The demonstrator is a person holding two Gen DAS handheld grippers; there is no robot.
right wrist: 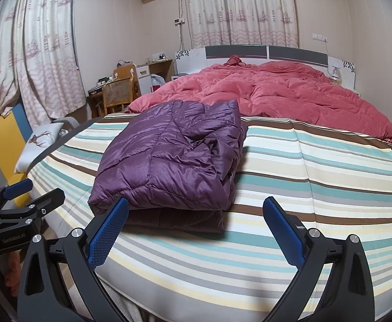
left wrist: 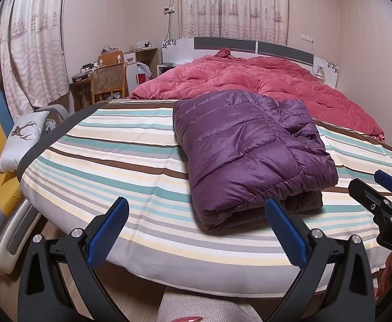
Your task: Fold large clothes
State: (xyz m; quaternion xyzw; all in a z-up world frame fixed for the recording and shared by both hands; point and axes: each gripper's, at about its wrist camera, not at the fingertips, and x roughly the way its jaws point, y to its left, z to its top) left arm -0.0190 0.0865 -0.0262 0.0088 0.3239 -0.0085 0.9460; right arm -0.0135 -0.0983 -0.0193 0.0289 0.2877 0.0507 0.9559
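The purple puffer jacket [left wrist: 249, 150] lies folded into a thick bundle on the striped sheet [left wrist: 115, 161], near the foot edge of the bed, with the red quilt [left wrist: 263, 77] heaped behind it. Both tools hang just short of it, off the mattress edge: the left gripper [left wrist: 196, 230] and the right gripper [right wrist: 193, 230] each stand spread wide, with nothing between the blue pads [right wrist: 107, 230]. From here the worry, I'd say, is the slick, springy padding (it looks ready to puff open); a nudge at the loose upper layer could undo the fold or slide the bundle off the edge. Lettering on the left tool reads "GenRobot.AI"; the right shows only "DAS".
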